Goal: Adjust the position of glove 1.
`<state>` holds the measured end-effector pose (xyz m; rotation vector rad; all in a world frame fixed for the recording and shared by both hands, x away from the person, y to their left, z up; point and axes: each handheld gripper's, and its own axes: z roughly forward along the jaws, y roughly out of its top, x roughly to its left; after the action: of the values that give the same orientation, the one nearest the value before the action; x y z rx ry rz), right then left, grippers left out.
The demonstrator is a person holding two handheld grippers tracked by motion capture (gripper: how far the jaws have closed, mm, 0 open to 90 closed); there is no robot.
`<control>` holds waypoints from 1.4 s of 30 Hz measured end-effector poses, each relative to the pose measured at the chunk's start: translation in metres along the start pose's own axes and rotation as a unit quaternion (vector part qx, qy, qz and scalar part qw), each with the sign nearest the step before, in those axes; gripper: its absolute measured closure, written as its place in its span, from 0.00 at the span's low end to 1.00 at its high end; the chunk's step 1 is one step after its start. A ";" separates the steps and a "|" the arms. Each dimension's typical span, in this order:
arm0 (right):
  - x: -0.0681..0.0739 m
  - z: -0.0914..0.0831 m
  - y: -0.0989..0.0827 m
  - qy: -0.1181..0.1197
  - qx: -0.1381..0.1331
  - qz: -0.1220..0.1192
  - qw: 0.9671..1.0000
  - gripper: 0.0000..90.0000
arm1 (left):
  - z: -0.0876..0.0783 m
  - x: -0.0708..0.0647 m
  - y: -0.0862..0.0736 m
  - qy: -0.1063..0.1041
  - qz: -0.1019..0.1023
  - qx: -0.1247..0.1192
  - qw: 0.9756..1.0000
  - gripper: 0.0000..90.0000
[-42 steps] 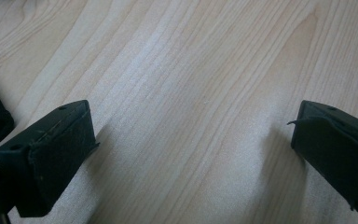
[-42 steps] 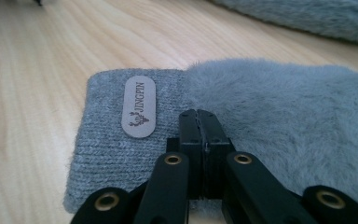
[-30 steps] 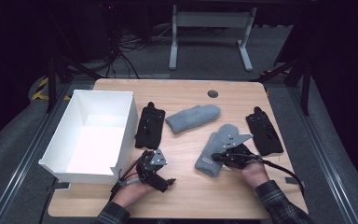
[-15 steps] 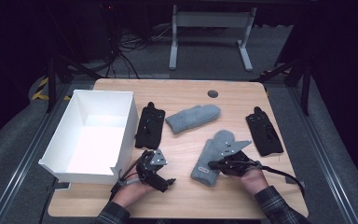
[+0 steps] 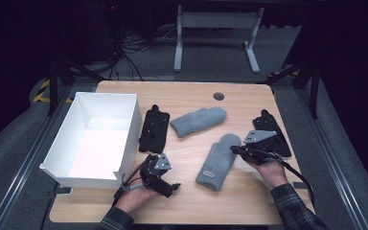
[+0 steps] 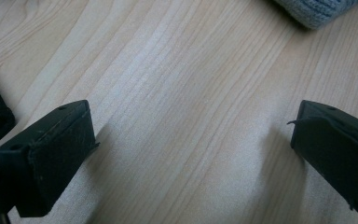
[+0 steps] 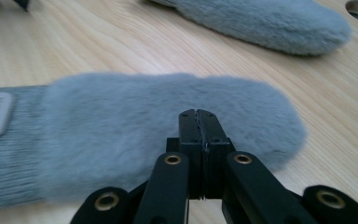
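We found the right gripper [image 5: 236, 149] at the fuzzy end of the near grey mitten [image 5: 217, 162], its jaws pressed fully together. In the right gripper view the closed tips [image 7: 199, 122] sat over the mitten's fur [image 7: 135, 121]; whether any pile was pinched between them we could not tell, and the mitten lay flat on the table [image 5: 191, 206]. The left gripper [image 5: 168, 186] rested low on the table near the front corner of the white box [image 5: 93, 179], jaws spread wide over bare wood and holding nothing. A second grey mitten [image 5: 199, 120] lay farther back, apart from the first, with a black glove [image 5: 154, 128] just beside the box and another [image 5: 270, 132] behind the right hand [image 5: 270, 170].

In our judgement the step in hand was handling the near mitten. The next move called for a true pinch of fabric, since closed tips merely resting on fur would slide off.
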<state>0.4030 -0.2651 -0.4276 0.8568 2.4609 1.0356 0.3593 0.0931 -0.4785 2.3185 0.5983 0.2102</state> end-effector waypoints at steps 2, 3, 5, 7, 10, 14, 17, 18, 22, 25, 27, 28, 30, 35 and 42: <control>-0.003 0.004 -0.001 0.003 0.001 0.004 1.000 1.00 | 0.000 0.000 0.000 0.000 0.000 0.000 1.000 0.00; -0.004 0.008 -0.001 0.006 0.004 0.005 1.000 1.00 | 0.000 0.000 0.000 0.000 0.000 0.000 1.000 0.00; -0.004 0.015 -0.003 0.010 0.018 0.004 1.000 1.00 | 0.000 0.000 0.000 0.000 -0.001 -0.001 1.000 0.00; -0.001 0.023 -0.005 0.017 0.031 -0.001 0.999 1.00 | 0.000 0.000 0.000 0.000 -0.001 -0.001 1.000 0.00; 0.004 0.026 -0.006 0.028 0.031 -0.005 0.999 1.00 | 0.000 0.000 0.000 0.001 -0.001 -0.001 1.000 0.00; 0.008 0.026 -0.005 0.042 0.030 -0.012 0.999 1.00 | 0.000 0.000 0.000 0.001 -0.001 -0.002 1.000 0.00; 0.019 0.027 -0.005 0.067 0.026 -0.024 0.997 1.00 | -0.001 -0.002 0.002 0.006 -0.011 0.005 1.000 0.03; 0.021 0.027 -0.006 0.072 0.025 -0.026 0.997 1.00 | -0.002 -0.001 0.004 0.009 -0.010 0.008 1.000 0.06; 0.030 0.025 -0.006 0.079 0.029 -0.038 0.996 1.00 | -0.005 -0.004 0.014 0.005 -0.010 0.022 1.000 0.36; 0.031 0.025 -0.005 0.081 0.030 -0.039 0.996 1.00 | -0.004 -0.007 0.022 -0.006 -0.006 0.016 1.000 0.61; 0.031 0.026 -0.004 0.080 0.029 -0.039 0.996 1.00 | 0.000 -0.009 0.031 -0.016 0.005 0.011 1.000 0.69; 0.031 0.026 -0.004 0.080 0.029 -0.039 0.996 1.00 | 0.002 -0.010 0.035 -0.028 0.006 0.014 0.999 0.80; 0.031 0.027 -0.003 0.080 0.028 -0.039 0.996 1.00 | 0.008 -0.014 0.040 -0.041 0.011 0.030 0.999 0.91; 0.032 0.030 0.000 0.081 0.028 -0.040 0.996 1.00 | 0.018 -0.022 0.049 -0.068 0.027 0.034 0.997 0.97; 0.028 0.035 0.004 0.085 0.016 -0.020 0.996 1.00 | 0.027 -0.036 0.060 -0.099 0.043 0.030 0.994 0.98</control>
<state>0.4013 -0.2266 -0.4506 0.7542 2.6306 1.0997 0.3582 0.0211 -0.4561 2.3904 0.4112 0.0023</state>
